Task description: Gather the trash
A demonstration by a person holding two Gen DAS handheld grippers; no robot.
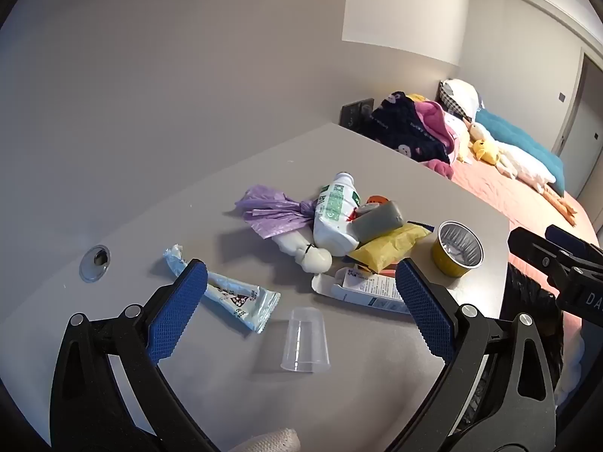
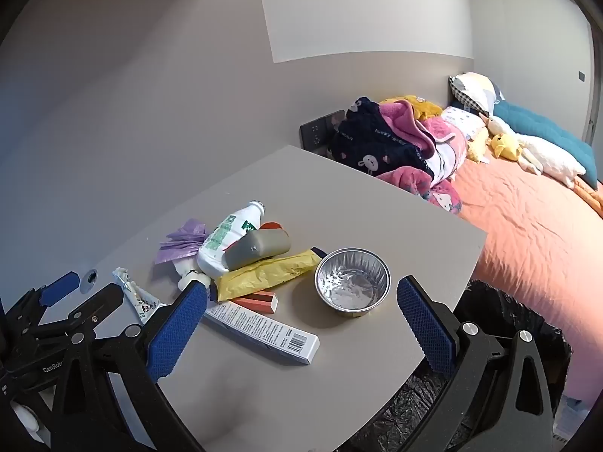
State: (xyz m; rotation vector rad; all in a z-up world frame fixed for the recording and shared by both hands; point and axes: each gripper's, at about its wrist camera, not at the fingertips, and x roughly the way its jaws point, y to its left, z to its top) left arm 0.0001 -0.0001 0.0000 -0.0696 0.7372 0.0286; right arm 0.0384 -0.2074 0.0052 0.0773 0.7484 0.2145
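Trash lies on a grey table: a clear plastic cup upside down, a light blue wrapper, a purple bag, a white bottle, a grey tube, a yellow packet, a white carton and a foil cup. My left gripper is open and empty above the cup. My right gripper is open and empty above the foil cup and white carton. A bin lined with a black bag stands beside the table's right edge.
A bed with an orange sheet, piled clothes and plush toys lies past the table. A cable hole sits in the table at left. A wall runs behind the table.
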